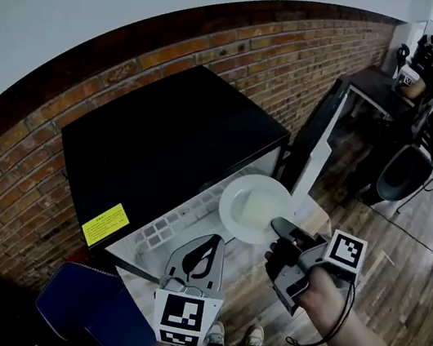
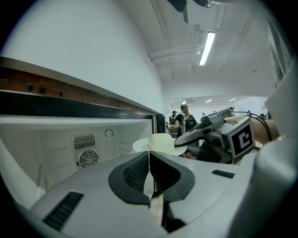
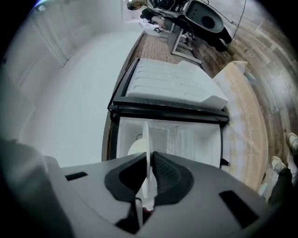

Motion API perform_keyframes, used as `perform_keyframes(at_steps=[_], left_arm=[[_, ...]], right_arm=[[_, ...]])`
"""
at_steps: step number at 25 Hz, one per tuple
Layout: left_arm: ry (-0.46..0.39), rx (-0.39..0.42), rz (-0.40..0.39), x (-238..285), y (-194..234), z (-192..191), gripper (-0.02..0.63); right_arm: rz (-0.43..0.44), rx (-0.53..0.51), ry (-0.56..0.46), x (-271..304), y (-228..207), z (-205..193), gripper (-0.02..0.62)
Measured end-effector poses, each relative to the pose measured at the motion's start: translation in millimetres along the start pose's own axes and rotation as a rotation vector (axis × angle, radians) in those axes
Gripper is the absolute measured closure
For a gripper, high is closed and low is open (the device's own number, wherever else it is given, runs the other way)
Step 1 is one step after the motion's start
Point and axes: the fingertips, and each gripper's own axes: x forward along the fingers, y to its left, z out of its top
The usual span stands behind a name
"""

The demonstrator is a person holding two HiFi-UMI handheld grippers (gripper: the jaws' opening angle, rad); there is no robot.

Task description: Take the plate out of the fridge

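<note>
A round white plate (image 1: 254, 207) hangs in front of the open black fridge (image 1: 162, 144), level with its white inside. My right gripper (image 1: 280, 225) is shut on the plate's near rim. In the right gripper view the plate (image 3: 145, 135) stands edge-on between the pads, with the fridge's white cavity (image 3: 186, 139) behind it. My left gripper (image 1: 200, 255) is shut with nothing in it, just left of the plate and below the fridge opening. From the left gripper view, past its shut jaws (image 2: 149, 155), the plate (image 2: 160, 143) shows in the right gripper's (image 2: 188, 138) grip.
The fridge door (image 1: 322, 137) is swung open to the right. A brick wall (image 1: 26, 176) runs behind the fridge. A blue seat (image 1: 83, 307) stands at the lower left, a black office chair (image 1: 403, 172) and desk at the right. My shoes (image 1: 253, 335) are on the wooden floor.
</note>
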Motion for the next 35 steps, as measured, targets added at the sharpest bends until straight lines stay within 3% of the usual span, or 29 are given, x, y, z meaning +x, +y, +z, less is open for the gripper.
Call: perform_keyframes(at_steps=[21,35], left_arm=[[-0.048,0.067,-0.244,41,-88,30,0.586],[0.006,0.118,-0.384,55,-153,-1,0.586]], right_arm=[[0.031,0.024,-0.232,-110,11,62,0.554],[-0.042,0.052,-0.372,-186,-42,76,0.554]])
